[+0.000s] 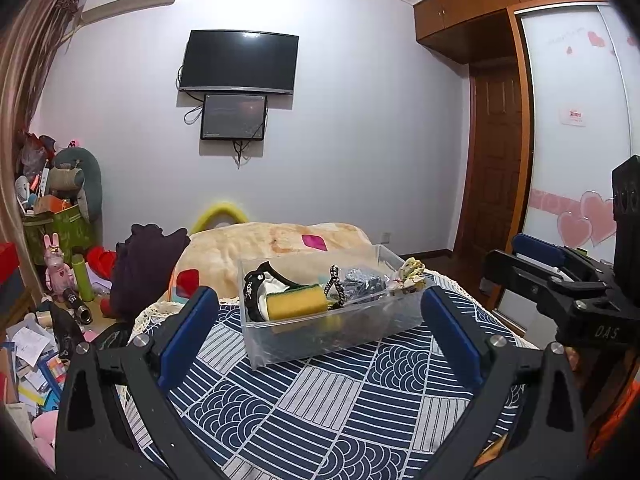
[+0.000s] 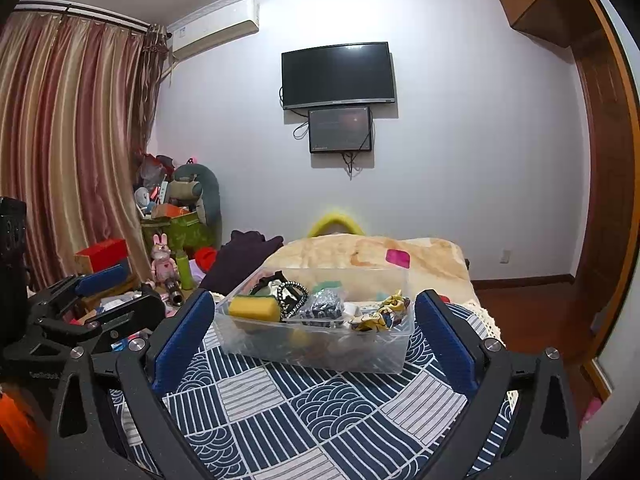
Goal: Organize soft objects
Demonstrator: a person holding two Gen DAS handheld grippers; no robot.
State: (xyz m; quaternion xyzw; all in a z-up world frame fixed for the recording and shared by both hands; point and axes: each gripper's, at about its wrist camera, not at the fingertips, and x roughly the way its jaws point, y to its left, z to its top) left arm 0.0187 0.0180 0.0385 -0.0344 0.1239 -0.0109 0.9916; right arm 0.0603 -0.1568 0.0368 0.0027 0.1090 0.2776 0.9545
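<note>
In the left wrist view, the left gripper [image 1: 320, 320] hangs over a blue and white patterned cloth [image 1: 320, 408], its jaws spread wide with nothing between the blue pads [image 1: 188, 332]. Beyond the fingertips, in the middle of the cloth, stands a clear plastic bin [image 1: 332, 340]. Inside it, a yellow sponge [image 1: 296, 300] lies at the near left, a black and white strap [image 1: 256, 284] curls behind it, a dark crinkled bundle [image 1: 364, 278] sits at the centre, and a yellow patterned scrunchie [image 1: 410, 274] rests on the far right rim. At the right edge the right gripper [image 1: 560, 280] shows from the side, clear of the bin; its jaws look parted and empty. Far behind the bin lies a beige blanket [image 1: 280, 248], with a dark garment [image 1: 144, 268] to its left, and a television [image 1: 240, 62] hangs on the far wall

In the right wrist view, the right gripper [image 2: 314, 332] likewise holds its jaws wide and empty above the same cloth [image 2: 320, 412]. The bin [image 2: 320, 344] stands just beyond the pads [image 2: 448, 344], between them in the frame. The sponge [image 2: 254, 308] lies at its left, the dark bundle [image 2: 324, 306] at centre, the scrunchie [image 2: 384, 314] on the near right rim. The left gripper [image 2: 100, 292] shows at the left edge, apart from the bin, jaws open. Striped curtains [image 2: 68, 140] hang at the far left
</note>
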